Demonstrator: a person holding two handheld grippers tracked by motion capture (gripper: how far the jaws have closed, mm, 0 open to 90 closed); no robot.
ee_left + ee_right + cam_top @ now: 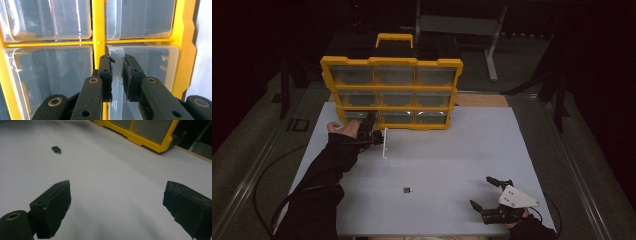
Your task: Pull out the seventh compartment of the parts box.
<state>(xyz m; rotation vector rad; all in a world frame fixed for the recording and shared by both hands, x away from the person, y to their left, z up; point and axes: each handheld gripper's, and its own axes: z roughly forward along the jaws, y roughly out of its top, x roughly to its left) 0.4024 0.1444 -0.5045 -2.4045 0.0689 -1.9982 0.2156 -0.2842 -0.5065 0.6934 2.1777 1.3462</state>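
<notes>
My left gripper [117, 75] is closed down on the clear plastic tab [117, 82] at the front of the bottom-left transparent drawer [357, 116] of the yellow-framed, nine-compartment plastic organizer case [392, 92], which stands upright at about twelve o'clock on the white tabletop [452, 155]. In the left gripper view both black pads press the tab's two faces, so the jaws stand narrow with the tab pinched between them. My left hand [343, 128] sits at the case's seven o'clock corner. My right gripper [492, 195] rests at roughly four o'clock on the table, well apart from the case, jaws spread wide with nothing between them. A small black rectangular dongle [407, 190] lies flat near six o'clock, toward nine o'clock of the right gripper.
</notes>
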